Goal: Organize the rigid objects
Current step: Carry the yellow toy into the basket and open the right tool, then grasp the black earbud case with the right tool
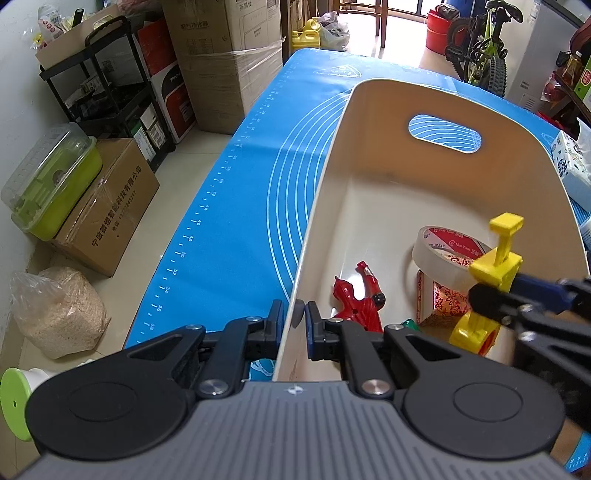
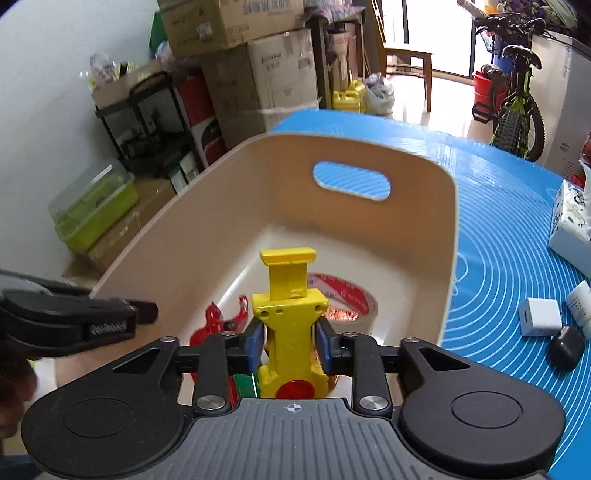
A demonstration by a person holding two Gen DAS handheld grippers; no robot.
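The cream bin (image 1: 325,206) is steadied on the blue-matted counter (image 1: 236,206) by the left gripper (image 1: 294,315), clenched on its wall; the yellow toy (image 2: 290,325) (over the tape roll (image 2: 351,295)) sits between the right gripper (image 2: 290,341) fingers, apparently released for dropping in.

Both views bright, daylight from doorway (image 1: 400,18) at far end, blown out there. Glare streak on floor (image 2: 413,110) near it. Soft shadows inside cream bin (image 1: 369,206). Strong fisheye bend at edges, dark corner vignette. Left view sharp. Right view slightly soft, motion smear on cardboard boxes (image 2: 255,74) upper left.
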